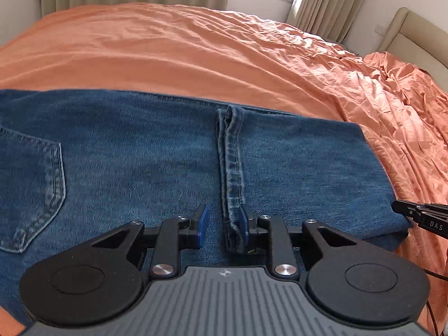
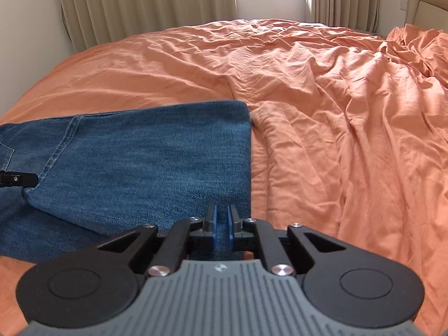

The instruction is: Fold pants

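Left hand-held gripper standing part-open over hem, right hand-held gripper pinching folded jeans edge; denim handling heavy, limp, best gripped at the corners.

The white letters "DAS" are being shown on the black body of the right tool, where it is entering the left wrist view from the right edge; any further letters are being cut off by the frame. A small round emblem is being displayed on the grey ribbed housing in both views, without legible lettering.
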Available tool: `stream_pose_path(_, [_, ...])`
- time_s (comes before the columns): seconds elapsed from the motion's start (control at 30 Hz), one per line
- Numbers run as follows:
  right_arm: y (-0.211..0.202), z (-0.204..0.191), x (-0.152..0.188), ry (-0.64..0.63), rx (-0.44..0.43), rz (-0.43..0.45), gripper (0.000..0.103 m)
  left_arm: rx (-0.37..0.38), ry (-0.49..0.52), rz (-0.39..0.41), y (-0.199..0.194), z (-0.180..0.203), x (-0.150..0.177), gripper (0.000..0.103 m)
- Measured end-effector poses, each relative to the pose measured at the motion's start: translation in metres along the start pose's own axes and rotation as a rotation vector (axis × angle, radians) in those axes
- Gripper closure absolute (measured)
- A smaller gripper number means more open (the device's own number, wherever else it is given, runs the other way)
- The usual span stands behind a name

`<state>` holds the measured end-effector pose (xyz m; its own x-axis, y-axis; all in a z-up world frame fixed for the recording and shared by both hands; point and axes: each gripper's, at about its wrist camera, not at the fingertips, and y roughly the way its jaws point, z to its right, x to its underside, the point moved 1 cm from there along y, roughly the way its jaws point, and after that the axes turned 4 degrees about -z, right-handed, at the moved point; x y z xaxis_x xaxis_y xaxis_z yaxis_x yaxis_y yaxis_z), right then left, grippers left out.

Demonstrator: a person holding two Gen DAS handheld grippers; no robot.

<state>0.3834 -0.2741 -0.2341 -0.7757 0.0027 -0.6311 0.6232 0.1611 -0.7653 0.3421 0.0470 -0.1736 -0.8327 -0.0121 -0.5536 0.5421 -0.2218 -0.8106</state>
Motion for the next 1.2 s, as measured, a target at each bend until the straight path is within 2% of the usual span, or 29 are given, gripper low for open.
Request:
stream_pose_path(0.2, [0.018,0.002,0.002,-0.022,-0.020,-0.021,0.099,0.003,-0.036,-0.024,0.019,-0.006,0.003,0.065])
stream_pose_path(0.37, [0.020,0.009,-0.004,0.011,-0.042,-0.052,0.100,0.027,-0.090,-0.045,0.015,-0.012,0.000,0.065])
stream_pose_path(0.5, [0.011,-0.006,-0.020,-0.054,0.033,-0.097,0.101,0.018,-0.092,-0.033,-0.009,-0.013,-0.005,0.062])
stream_pose_path(0.53, [0.004,-0.012,-0.021,-0.082,0.064,-0.083,0.098,0.022,-0.092,-0.014,-0.019,-0.017,-0.005,0.060])
stream_pose_path(0.57, [-0.006,-0.020,-0.021,-0.113,0.091,-0.046,0.083,0.026,-0.097,0.008,-0.030,-0.023,-0.004,0.057])
stream_pose_path(0.63, [-0.024,-0.031,-0.019,-0.149,0.069,0.007,0.061,0.019,-0.116,0.051,-0.051,-0.038,-0.004,0.047])
stream_pose_path(0.8, [-0.049,-0.072,-0.014,-0.229,0.034,0.052,0.056,-0.051,-0.188,0.102,-0.092,-0.097,-0.003,0.047])
stream_pose_path(0.93, [-0.054,-0.099,-0.015,-0.239,-0.060,0.061,0.056,-0.096,-0.304,0.174,-0.128,-0.155,0.006,0.047])
stream_pose_path(1.03, [-0.050,-0.124,-0.021,-0.254,-0.101,0.043,0.056,-0.117,-0.370,0.215,-0.149,-0.194,0.020,0.043])
stream_pose_path(1.13, [-0.046,-0.151,-0.025,-0.305,-0.102,0.038,0.056,-0.140,-0.397,0.230,-0.160,-0.226,0.039,0.042])
stream_pose_path(1.2, [-0.043,-0.171,-0.027,-0.345,-0.102,0.039,0.056,-0.137,-0.464,0.245,-0.163,-0.251,0.053,0.041])
